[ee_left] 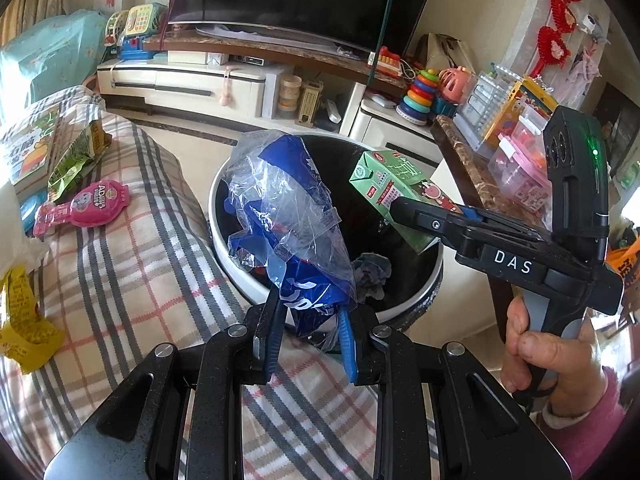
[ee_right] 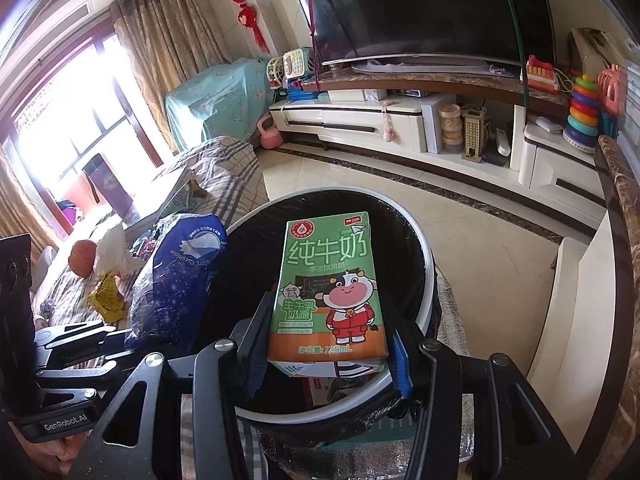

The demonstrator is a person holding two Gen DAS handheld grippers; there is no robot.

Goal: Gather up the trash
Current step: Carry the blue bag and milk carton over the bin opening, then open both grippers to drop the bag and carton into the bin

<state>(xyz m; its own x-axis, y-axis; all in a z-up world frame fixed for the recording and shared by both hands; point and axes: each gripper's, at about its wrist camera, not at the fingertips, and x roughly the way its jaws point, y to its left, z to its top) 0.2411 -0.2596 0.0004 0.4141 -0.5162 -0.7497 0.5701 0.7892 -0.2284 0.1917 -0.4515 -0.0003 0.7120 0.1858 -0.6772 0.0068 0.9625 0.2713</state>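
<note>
L wrist view: my left gripper (ee_left: 310, 320) has its jaws narrowed to a small gap and clamped on the lower end of the blue plastic bag (ee_left: 288, 216). Bag's long axis runs from the jaws toward 12 o'clock, leaning slightly to 11. Its upper bulk hangs over the near-left rim of the trash bin (ee_left: 224, 236); bin mouth lies straight ahead at 12 to 1 o'clock, below the bag. At 2 o'clock my right gripper (ee_left: 404, 208) comes in from the side w/ the milk carton (ee_left: 392, 184) held over the bin's right half. More wrappers lie on the plaid blanket (ee_left: 132, 256) at 9 to 10 o'clock, not yet collected.

R wrist view: right gripper (ee_right: 326, 344) has jaws about half open, pressed on both side faces of the milk carton (ee_right: 330, 280) near its base. Carton's long axis points to 12 o'clock, away from the jaws, front face up toward the camera. Trash bin (ee_right: 428, 264) opening sits directly beneath and beyond the carton. Blue plastic bag (ee_right: 176, 280) shows at 9 to 10 o'clock over the bin's left rim.

Judgement: both items are already above the opening; release is the pending step. Carton is more centred than the bag, so R hand looks better placed to drop first. Bag may catch on the rim.
</note>
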